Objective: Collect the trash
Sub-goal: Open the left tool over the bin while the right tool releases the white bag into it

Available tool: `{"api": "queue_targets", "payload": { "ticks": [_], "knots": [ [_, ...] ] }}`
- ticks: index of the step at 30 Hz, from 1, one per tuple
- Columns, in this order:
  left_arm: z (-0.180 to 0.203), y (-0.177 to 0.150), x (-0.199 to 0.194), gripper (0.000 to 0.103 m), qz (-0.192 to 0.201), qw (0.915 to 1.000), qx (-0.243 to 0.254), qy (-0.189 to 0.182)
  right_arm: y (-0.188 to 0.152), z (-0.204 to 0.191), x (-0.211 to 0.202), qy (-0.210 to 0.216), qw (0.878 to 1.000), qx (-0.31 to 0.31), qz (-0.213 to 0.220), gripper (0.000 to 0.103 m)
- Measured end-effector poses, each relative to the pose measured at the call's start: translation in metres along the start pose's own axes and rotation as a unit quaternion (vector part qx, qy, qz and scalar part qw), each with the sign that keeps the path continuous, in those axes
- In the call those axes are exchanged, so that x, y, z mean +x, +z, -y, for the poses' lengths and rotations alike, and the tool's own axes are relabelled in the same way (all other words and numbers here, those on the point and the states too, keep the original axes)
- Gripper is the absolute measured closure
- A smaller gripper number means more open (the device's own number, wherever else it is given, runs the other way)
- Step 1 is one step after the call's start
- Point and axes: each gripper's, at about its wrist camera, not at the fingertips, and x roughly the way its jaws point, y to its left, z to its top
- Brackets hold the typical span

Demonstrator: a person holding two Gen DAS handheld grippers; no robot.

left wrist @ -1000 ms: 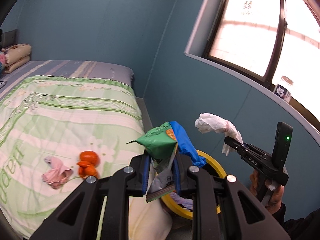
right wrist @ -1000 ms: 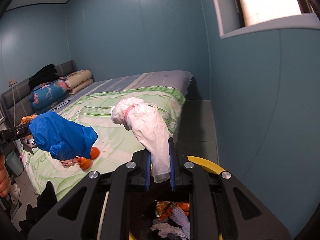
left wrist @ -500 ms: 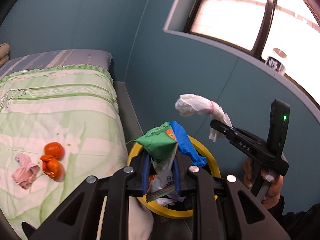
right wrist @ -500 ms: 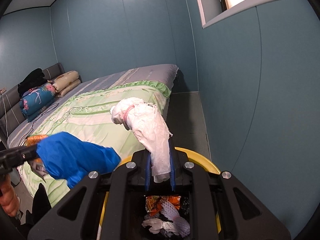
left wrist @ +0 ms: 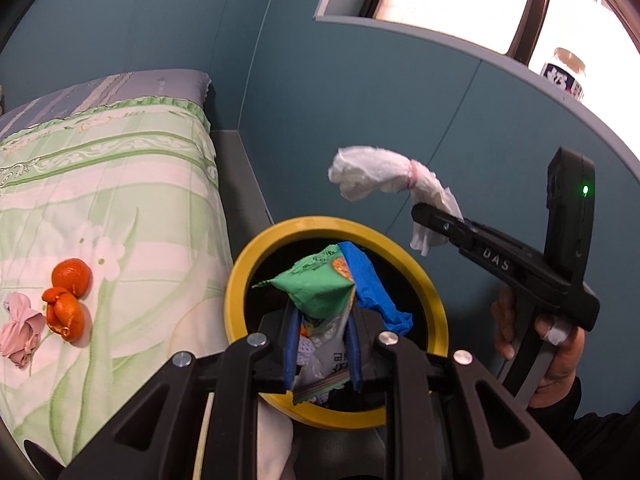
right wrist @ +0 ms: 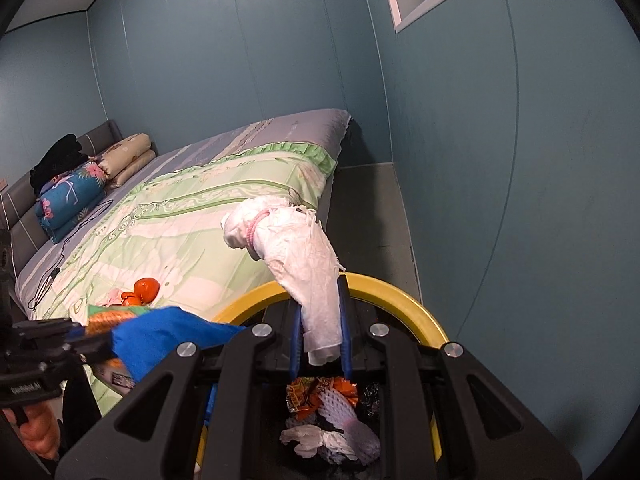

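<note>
My left gripper is shut on a green snack wrapper bundled with a blue plastic bag, held over the mouth of a yellow-rimmed trash bin. My right gripper is shut on a crumpled white tissue wad tied with a pink band, above the same bin. In the left wrist view the right gripper holds the tissue just past the bin's far right rim. In the right wrist view the left gripper carries the blue bag at lower left.
The bin holds wrappers and foam netting. On the green quilted bed lie orange peels and a pink crumpled wad. A teal wall stands close behind the bin. A jar sits on the window sill.
Both grippers have come down toward the bin; my left one moved from beside the bed to over the bin's opening. Both still hold their trash.
</note>
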Motion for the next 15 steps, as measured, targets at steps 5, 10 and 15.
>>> {"api": "queue_targets", "payload": {
  "ticks": [5, 10, 15],
  "knots": [
    [0.007, -0.003, 0.009, 0.084, -0.012, 0.9999, 0.008, -0.008, -0.001, 0.004, 0.002, -0.001, 1.000, -0.003, -0.003, 0.088],
    [0.008, -0.003, 0.012, 0.074, -0.012, 0.9997, 0.012, -0.016, -0.001, 0.010, 0.001, -0.002, 1.000, 0.002, -0.002, 0.073],
    [0.007, -0.006, 0.007, 0.046, -0.009, 0.9997, 0.006, -0.023, 0.001, 0.017, -0.002, -0.003, 1.000, 0.016, 0.006, 0.066]
  ]
}}
